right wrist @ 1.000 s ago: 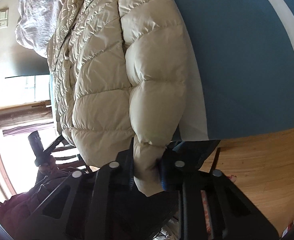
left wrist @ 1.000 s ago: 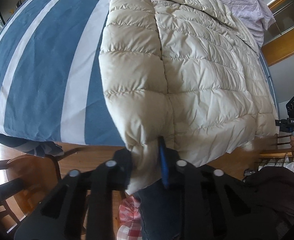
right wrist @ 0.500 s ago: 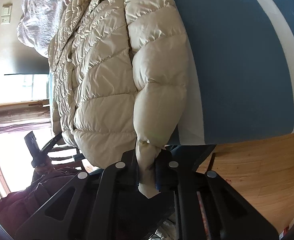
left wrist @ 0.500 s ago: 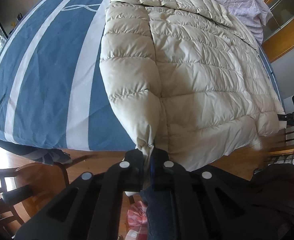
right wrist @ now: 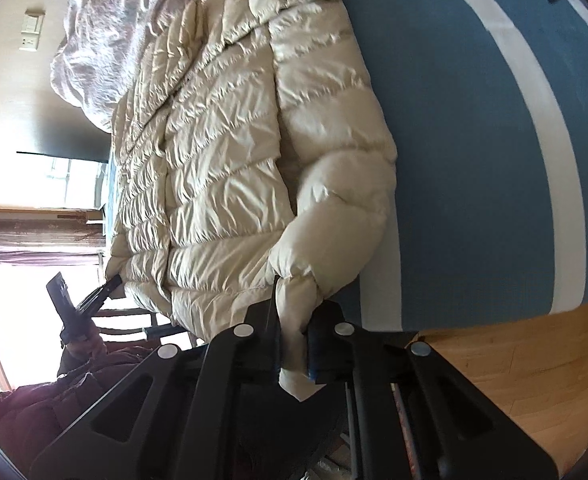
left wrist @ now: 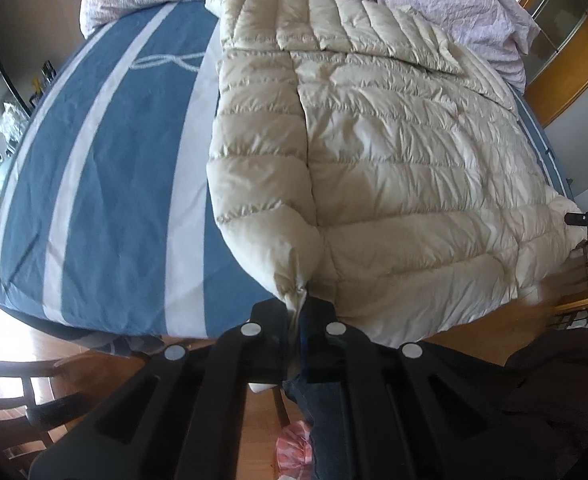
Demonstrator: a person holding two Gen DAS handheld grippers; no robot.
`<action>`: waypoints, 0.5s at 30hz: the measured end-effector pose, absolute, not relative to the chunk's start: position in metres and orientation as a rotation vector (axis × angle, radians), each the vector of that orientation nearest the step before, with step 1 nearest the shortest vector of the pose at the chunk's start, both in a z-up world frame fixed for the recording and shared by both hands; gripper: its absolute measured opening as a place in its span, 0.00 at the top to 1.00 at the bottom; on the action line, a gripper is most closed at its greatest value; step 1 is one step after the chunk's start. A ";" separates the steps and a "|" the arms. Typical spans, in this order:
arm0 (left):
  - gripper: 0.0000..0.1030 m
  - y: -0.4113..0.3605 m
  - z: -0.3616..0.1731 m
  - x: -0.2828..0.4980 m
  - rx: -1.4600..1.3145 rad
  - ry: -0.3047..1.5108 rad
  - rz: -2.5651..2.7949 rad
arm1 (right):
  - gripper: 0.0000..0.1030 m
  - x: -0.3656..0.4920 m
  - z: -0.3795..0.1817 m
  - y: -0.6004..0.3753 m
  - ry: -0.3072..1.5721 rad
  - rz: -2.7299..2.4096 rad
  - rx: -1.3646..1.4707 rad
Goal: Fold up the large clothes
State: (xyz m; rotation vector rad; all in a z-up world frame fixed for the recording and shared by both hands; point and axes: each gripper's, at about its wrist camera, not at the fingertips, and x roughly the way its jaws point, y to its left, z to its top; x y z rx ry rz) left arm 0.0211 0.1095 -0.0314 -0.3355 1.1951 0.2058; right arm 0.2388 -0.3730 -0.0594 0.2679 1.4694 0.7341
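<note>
**Both hem corners pinched, jacket ready for the lengthwise fold**

The cream quilted jacket (left wrist: 394, 152) lay spread flat on the bed (left wrist: 106, 168), over the blue-and-white striped cover, with its hem hanging off the near edge and its collar end toward the pale crumpled bedding (left wrist: 454, 12) at the far side.

Left gripper (left wrist: 299, 320): closed tight on one bottom corner of the jacket, fabric bunched into a small tuft between the jaws. Right gripper (right wrist: 292, 328): likewise clamped on the opposite bottom corner, a fold of cloth poking out below the jaws. Each gripper showed at the edge of the other's view, so the two sat at the far ends of the hem.

Both corners rode a little proud of the mattress, the nearest quilted panels pulled up into a hump. Judgement: holding the hem at its two ends keeps the edge taut and square, so the lower half can be carried up toward the collar in one even fold. Puffy, slick shell; a shallow pinch could slip.

Wooden floor (right wrist: 514, 360) below the bed edge.
</note>
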 end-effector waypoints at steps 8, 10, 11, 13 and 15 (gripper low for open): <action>0.96 0.117 -0.016 0.037 -0.317 1.150 0.221 | 0.91 0.255 -0.043 -0.369 1.421 0.739 0.259; 0.96 0.120 -0.012 0.042 -0.313 1.138 0.227 | 0.91 0.260 -0.039 -0.366 1.408 0.742 0.256; 0.96 0.121 -0.010 0.046 -0.311 1.132 0.231 | 0.91 0.263 -0.036 -0.365 1.401 0.744 0.254; 0.97 0.125 -0.006 0.053 -0.304 1.120 0.237 | 0.91 0.269 -0.032 -0.363 1.388 0.748 0.252; 0.97 0.127 -0.002 0.059 -0.300 1.109 0.243 | 0.91 0.276 -0.028 -0.360 1.373 0.752 0.249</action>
